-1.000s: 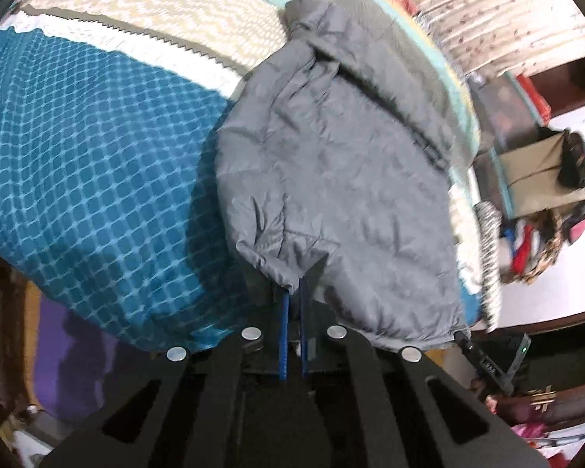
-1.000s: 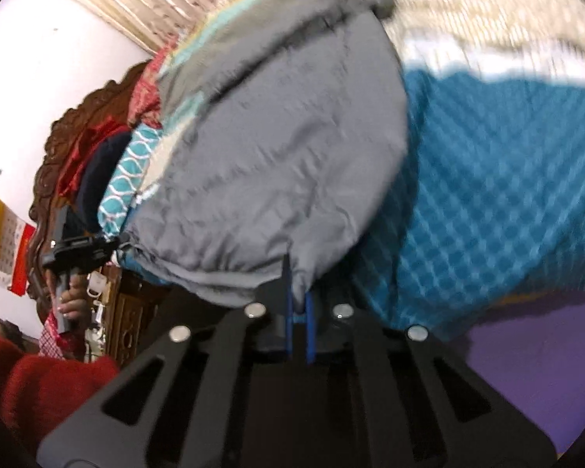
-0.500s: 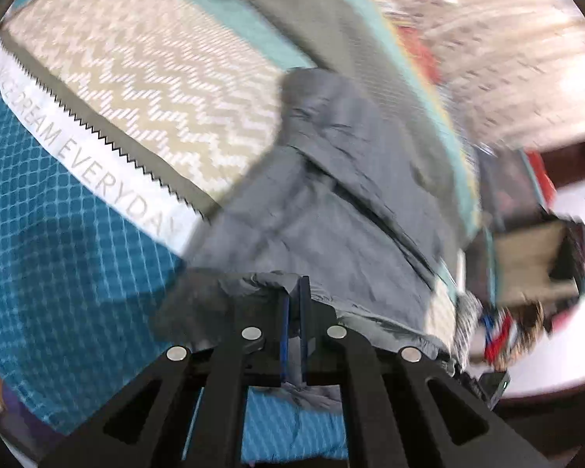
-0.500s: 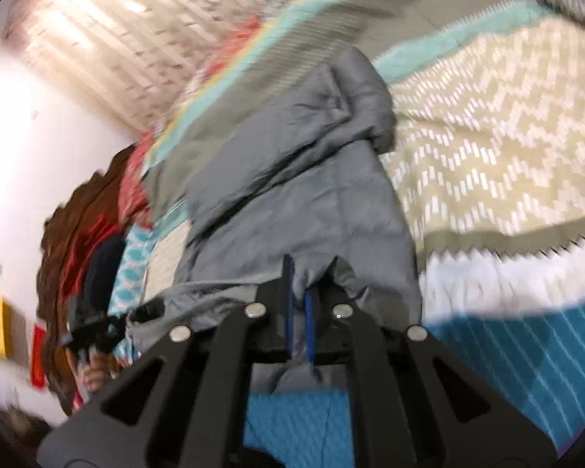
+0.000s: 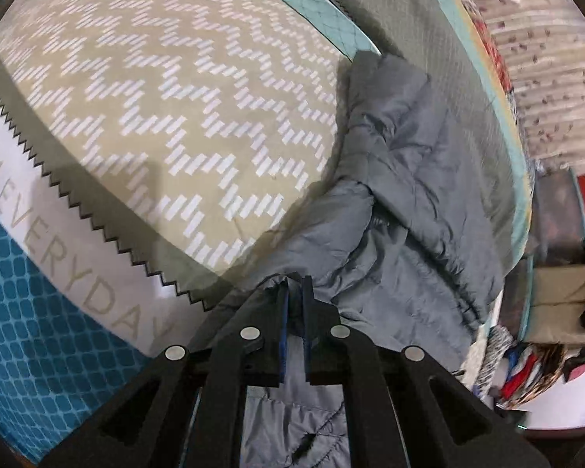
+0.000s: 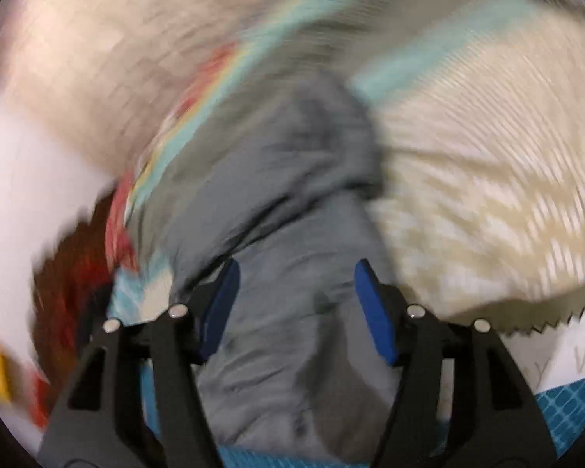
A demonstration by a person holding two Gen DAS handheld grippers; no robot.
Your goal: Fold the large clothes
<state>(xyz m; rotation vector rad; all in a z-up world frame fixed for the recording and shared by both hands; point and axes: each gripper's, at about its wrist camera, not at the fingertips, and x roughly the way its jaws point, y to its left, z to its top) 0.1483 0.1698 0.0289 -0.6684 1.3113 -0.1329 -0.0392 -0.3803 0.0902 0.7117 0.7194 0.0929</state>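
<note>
Patterned bedspread (image 5: 183, 124), grey jacket (image 5: 409, 210) lying folded; left tongs (image 5: 295, 284) pinching its edge; right tongs (image 6: 296, 273) just opened, empty

Jacket (image 5: 405, 210) on the bedspread (image 5: 175, 117), bunched ahead and right of the left jaws, hem between them, bedspread left, clutter (image 5: 557, 296) far right.

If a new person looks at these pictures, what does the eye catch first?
First, the grey jacket lying crumpled on the patterned bedspread, right of centre in the left view. The left tool is shut on its hem; the right tool has just opened above it.
</note>
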